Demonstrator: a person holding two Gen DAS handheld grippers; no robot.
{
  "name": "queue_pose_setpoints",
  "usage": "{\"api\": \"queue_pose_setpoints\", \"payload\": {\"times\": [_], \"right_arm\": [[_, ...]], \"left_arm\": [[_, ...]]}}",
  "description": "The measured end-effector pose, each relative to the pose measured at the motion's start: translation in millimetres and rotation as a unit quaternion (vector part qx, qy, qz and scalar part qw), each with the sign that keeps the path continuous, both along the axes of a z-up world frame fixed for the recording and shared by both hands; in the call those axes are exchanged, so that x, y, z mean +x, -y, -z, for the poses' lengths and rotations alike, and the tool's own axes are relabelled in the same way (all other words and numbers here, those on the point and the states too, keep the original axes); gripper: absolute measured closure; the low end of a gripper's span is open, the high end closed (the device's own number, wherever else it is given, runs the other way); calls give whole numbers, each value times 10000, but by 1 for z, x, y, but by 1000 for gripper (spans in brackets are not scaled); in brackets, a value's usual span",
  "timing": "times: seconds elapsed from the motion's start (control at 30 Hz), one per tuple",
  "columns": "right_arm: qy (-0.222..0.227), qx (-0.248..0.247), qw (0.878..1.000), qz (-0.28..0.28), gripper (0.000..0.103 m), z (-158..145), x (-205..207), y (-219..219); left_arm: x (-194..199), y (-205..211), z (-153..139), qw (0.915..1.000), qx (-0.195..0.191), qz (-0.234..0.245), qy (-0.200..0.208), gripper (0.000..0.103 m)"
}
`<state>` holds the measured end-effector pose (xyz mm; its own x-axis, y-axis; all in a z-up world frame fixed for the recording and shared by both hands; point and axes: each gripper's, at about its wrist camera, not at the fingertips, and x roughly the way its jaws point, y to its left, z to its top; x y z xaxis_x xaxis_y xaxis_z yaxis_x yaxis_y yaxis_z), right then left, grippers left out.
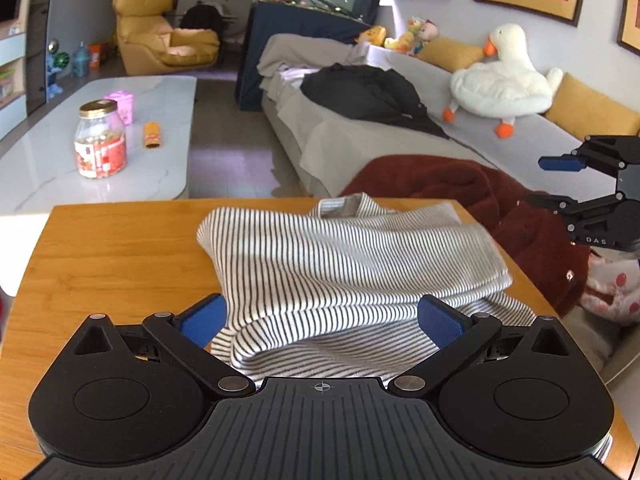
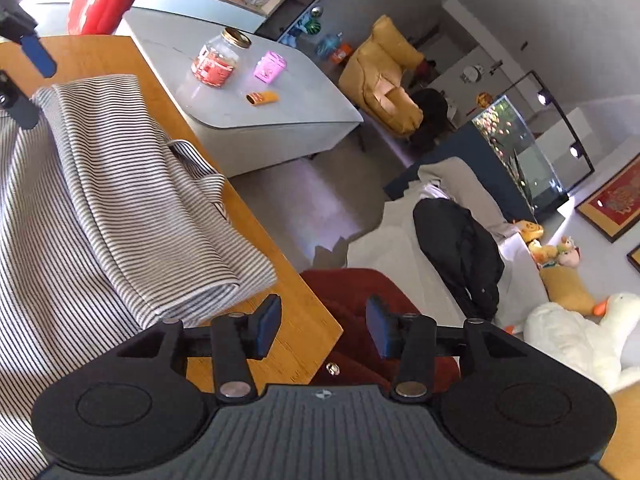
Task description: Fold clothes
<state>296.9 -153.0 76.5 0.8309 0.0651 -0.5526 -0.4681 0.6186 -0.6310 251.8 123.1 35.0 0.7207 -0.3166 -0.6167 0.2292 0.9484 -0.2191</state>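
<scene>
On the honey-coloured wooden table [image 1: 100, 264] lies the black-and-white striped knit top [image 1: 344, 264], already doubled over itself into a loose bundle, its collar at the far edge. My left gripper [image 1: 320, 324] hangs low over the near hem with its blue pads spread wide on either side of the thick fold, not pressing the cloth as far as I can see. My right gripper [image 2: 322, 330] sits off the table's corner, over the rust-red fleece blanket [image 2: 360, 292], jaws parted with nothing between them.

I judge the step in hand to be the next fold. To do it well I would bring the left pads down onto every layer of the near edge, not just the top one, and pinch close to the corner. I would bring the right gripper back to the opposite corner, so both corners lift level and the stripes stay parallel.
</scene>
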Motion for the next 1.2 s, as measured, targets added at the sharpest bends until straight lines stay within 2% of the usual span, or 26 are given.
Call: {"api": "queue_pose_setpoints", "payload": {"times": [0.07,0.1,0.17,0.2,0.27,0.3,0.33,0.4,0.47,0.5,0.57,0.63,0.77,0.87,0.9,0.97,1.0,1.03,1.07,1.13,1.17,1.2], "right_arm": [[-272,754,9965,229,56,-6,7,10],[-527,1317,9892,367,55,-8,12,16],[-1291,2431,9582,777,54,0,27,27],[-1684,2933,9358,992,51,7,35,32],[-2316,3403,8991,1487,50,31,51,32],[-2506,3474,8881,1665,57,43,57,29],[-2497,3436,8901,1652,79,49,58,24],[-2211,3309,9075,1346,89,43,55,11],[-1717,3295,9241,891,91,20,48,0],[-1514,3339,9274,746,92,8,46,-3],[-1215,3554,9245,649,92,-16,49,-3],[-1069,3726,9186,776,92,-23,53,2],[-1346,3649,9109,1376,92,19,60,17],[-1541,3329,9133,1772,88,67,58,24],[-1480,3271,9162,1781,86,73,55,25],[-1286,3248,9208,1736,80,74,48,25],[-1236,3283,9198,1759,71,69,46,25],[-1160,3351,9189,1728,53,63,43,25],[-1052,3454,9181,1635,43,57,38,25],[-791,3707,9157,1334,6,44,24,23],[-697,3889,9112,1171,0,40,17,22],[-635,4102,9040,1020,0,39,10,20]], "left_arm": [[2,3,10,9999,81,11,-121,0],[3,3,14,9998,131,-4,-154,0],[4,2,21,9995,226,-42,-218,0],[6,2,23,9993,259,-83,-246,0],[8,-1,26,9990,277,-159,-301,0],[9,-5,27,9989,282,-203,-329,0],[7,-7,28,9986,305,-251,-347,0],[3,-13,27,9982,377,-348,-323,0],[-2,-20,22,9977,438,-439,-258,0],[-4,-23,17,9978,412,-474,-192,0],[-7,-28,4,9981,274,-543,13,0],[-8,-32,-9,9979,87,-591,256,0],[-3,-25,-28,9958,-327,-469,720,0],[10,-7,-19,9972,-367,-203,613,0],[15,-1,-13,9978,-336,-119,553,0],[23,10,2,9988,-208,16,439,0],[25,15,11,9991,-97,53,413,0],[26,20,19,9990,74,47,443,0],[25,24,27,9984,258,40,510,0],[20,28,35,9964,532,28,656,0],[18,30,38,9955,634,22,698,0],[17,31,39,9949,698,5,724,0]]}}
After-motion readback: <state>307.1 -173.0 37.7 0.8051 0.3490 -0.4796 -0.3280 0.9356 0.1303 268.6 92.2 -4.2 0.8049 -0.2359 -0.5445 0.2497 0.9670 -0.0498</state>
